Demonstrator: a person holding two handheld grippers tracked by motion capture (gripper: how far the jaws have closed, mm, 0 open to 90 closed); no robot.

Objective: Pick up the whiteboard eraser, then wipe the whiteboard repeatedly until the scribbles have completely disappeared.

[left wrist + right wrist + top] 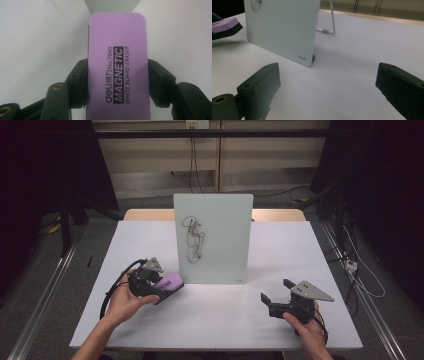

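Left claw point(162, 287) clamped on purple whiteboard eraser point(117, 65) low over white tabletop point(225, 315), just left of upright scribbled whiteboard point(212, 237), right claw point(276, 291) apart, holding nothing

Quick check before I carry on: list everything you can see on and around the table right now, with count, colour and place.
eraser: one, purple top with black base, near left of table, clamped in left gripper
whiteboard: one, white with black scribble, upright at table centre on a wire stand
table: one, white top, wooden far edge
left gripper: one, black, shut on the eraser
right gripper: one, black, jaws open, nothing in them, near right
hands: two, holding the grippers
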